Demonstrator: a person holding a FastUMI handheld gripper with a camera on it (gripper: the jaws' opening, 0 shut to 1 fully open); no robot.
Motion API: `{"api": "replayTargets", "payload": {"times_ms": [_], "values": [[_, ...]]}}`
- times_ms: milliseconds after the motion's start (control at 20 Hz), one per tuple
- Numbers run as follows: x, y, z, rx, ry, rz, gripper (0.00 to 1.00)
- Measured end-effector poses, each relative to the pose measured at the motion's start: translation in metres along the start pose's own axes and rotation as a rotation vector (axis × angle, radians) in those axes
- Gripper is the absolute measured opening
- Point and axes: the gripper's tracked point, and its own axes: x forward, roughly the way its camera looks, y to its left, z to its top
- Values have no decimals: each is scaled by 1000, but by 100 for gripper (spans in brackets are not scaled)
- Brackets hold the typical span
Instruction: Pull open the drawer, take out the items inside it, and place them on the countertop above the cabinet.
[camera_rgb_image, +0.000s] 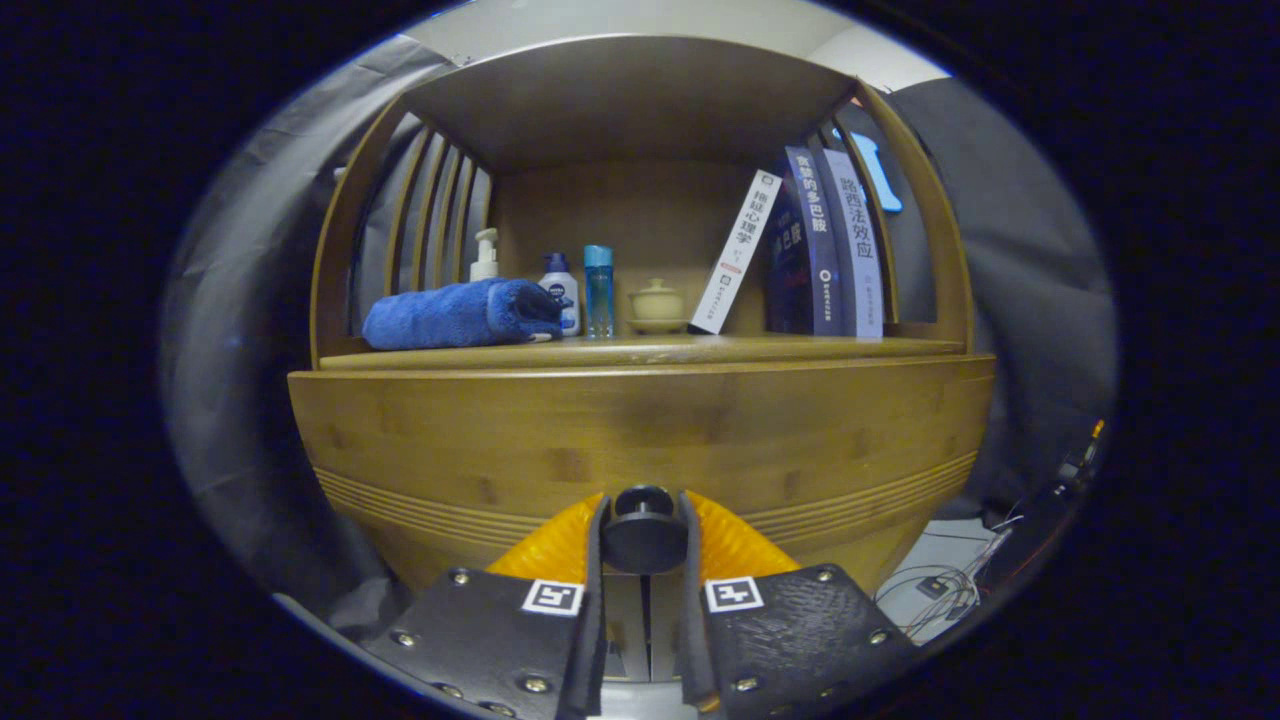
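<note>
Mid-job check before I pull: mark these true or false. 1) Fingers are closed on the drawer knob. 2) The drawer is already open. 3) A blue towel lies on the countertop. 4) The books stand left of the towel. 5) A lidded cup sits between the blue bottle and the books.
1) True: the gripper clamps the drawer knob.
2) False: the drawer front is flush, shut.
3) True: blue towel on the countertop.
4) False: the books stand right of it.
5) True: lidded cup, blue bottle.

On the countertop (640, 352) of the cabinet: one folded blue towel (460, 314), three bottles (560, 290), one lidded cup (656, 302) on a saucer, three books (815, 245). Below the countertop: one drawer knob (643, 535), one gripper (643, 520) closed on it.
</note>
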Motion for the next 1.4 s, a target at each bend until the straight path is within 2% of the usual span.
{"api": "replayTargets", "payload": {"times_ms": [200,600,1400], "values": [[-36,-4,-2,-13,1,-32,30],[-105,-10,-18,-37,42,-1,30],[-184,-21,-26,46,83,25,30]]}}
